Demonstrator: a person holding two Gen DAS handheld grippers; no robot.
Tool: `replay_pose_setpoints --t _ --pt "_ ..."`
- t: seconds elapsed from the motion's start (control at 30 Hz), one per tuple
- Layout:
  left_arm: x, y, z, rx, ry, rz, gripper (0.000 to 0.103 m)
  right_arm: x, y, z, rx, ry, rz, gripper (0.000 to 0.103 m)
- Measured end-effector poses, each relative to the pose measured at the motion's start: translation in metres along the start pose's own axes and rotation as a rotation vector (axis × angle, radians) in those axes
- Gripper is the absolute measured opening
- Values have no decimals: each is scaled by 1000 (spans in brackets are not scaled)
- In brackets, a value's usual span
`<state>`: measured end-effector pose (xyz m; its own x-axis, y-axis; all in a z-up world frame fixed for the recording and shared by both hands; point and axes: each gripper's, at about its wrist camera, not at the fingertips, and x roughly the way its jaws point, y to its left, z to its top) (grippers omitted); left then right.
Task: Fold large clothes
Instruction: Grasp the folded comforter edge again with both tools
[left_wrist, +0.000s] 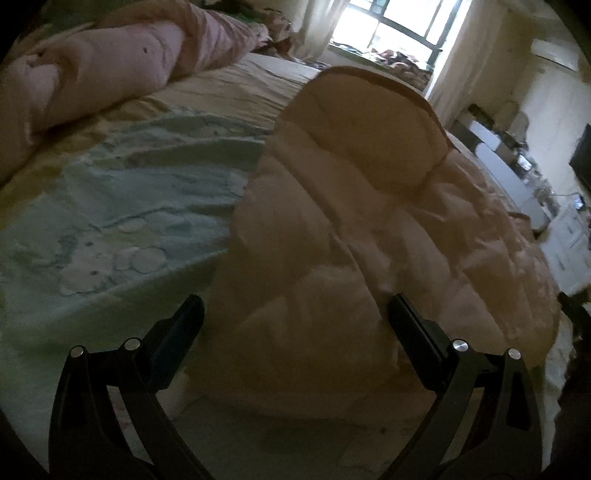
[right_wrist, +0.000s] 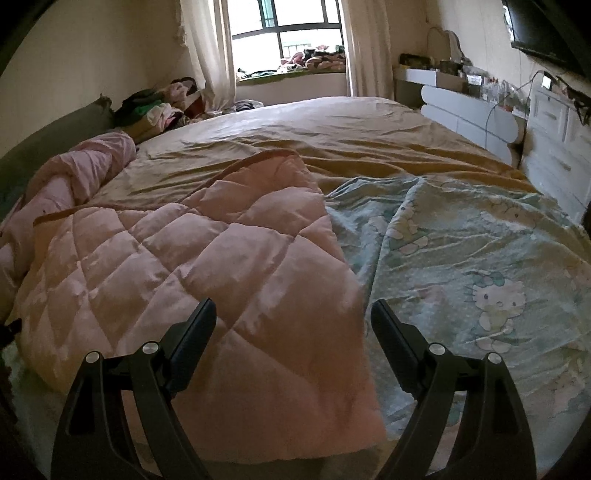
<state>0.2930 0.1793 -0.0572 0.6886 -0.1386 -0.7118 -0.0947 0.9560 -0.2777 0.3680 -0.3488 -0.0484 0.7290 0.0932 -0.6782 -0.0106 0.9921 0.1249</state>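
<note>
A pink quilted comforter (right_wrist: 192, 266) lies partly folded on the bed, its far edge turned over with a brown trim. In the left wrist view the comforter (left_wrist: 362, 221) bulges up in front of my left gripper (left_wrist: 295, 306), which is open with its jaws on either side of a thick fold, not clamped. My right gripper (right_wrist: 293, 312) is open just above the comforter's near right part, by its right edge. Neither gripper holds anything.
A mint cartoon-cat sheet (right_wrist: 480, 258) and a tan sheet (right_wrist: 332, 136) cover the bed. A rolled pink blanket (left_wrist: 110, 70) lies at the bed's far side. White drawers (right_wrist: 480, 118) and a cluttered desk stand along the right wall; a window (right_wrist: 291, 33) is beyond.
</note>
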Motion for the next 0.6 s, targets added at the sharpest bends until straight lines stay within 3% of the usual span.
replay_pose_setpoints --t 0.2,0.27,0.33,0.4,0.47,0.57,0.6 --pt "5 -2 -4 -21 -20 -20 92 12 7 2 -31 23 -13 85" --pt "8 -4 -5 -9 -12 -28 81 13 8 -1 -40 10 -22 85" --pt "7 -8 -4 18 -13 -37 60 14 11 -7 -63 -5 -40 82" --pt "3 -21 -4 82 -36 -11 50 16 16 -11 -99 -15 -73 67" --pt "1 -33 -2 138 -54 26 41 19 20 -15 -136 -9 -99 46" --pt "-4 -47 5 176 -104 60 31 17 31 -16 -179 -13 -113 26" --pt "-5 -48 9 171 -116 59 28 15 32 -13 -162 -15 -112 24"
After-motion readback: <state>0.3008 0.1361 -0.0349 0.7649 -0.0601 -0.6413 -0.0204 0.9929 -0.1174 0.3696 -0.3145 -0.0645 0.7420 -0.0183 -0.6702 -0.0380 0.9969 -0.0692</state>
